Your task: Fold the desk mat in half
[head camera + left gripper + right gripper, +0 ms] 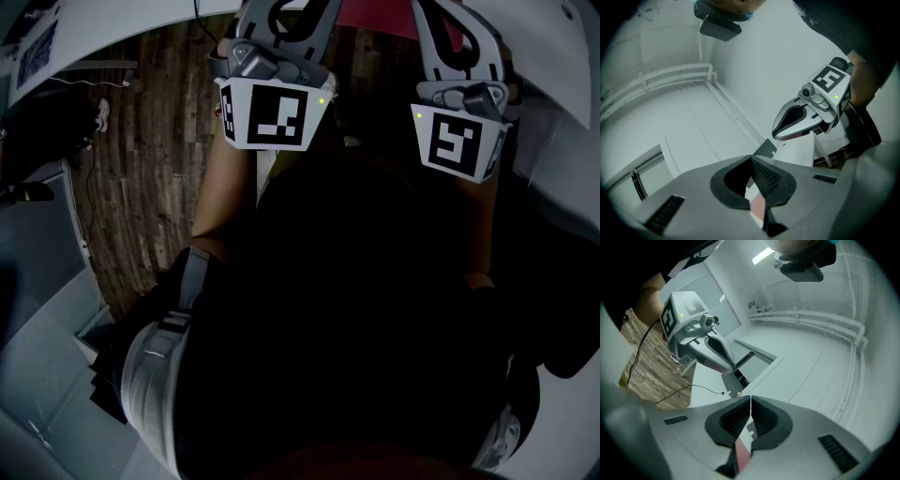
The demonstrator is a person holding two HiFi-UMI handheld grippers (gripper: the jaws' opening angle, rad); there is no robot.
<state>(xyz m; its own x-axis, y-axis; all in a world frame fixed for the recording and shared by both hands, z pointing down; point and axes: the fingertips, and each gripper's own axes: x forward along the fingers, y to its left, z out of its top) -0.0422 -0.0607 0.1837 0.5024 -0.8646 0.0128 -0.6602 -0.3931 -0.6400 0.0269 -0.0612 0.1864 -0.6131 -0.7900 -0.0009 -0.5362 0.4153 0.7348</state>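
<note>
We hold both hand-held grippers level in front of our body, side by side and apart. The left hand-held gripper (751, 161) has its pads pressed together on a thin pink edge of the mat (759, 206), which runs down between them. The right hand-held gripper (750, 401) is likewise pinched shut on a red strip of the same mat.

In the head view, a red patch of the mat shows at the top edge, between the two grippers. We cannot tell whether it touches the desk (122, 23), whose white top curves along the upper left. Below the grippers we see our dark clothing (356, 309) and, to the left, the wooden floor (150, 169). In the right gripper view, a thin black cable (697, 385) crosses a white desk under the left gripper.
</note>
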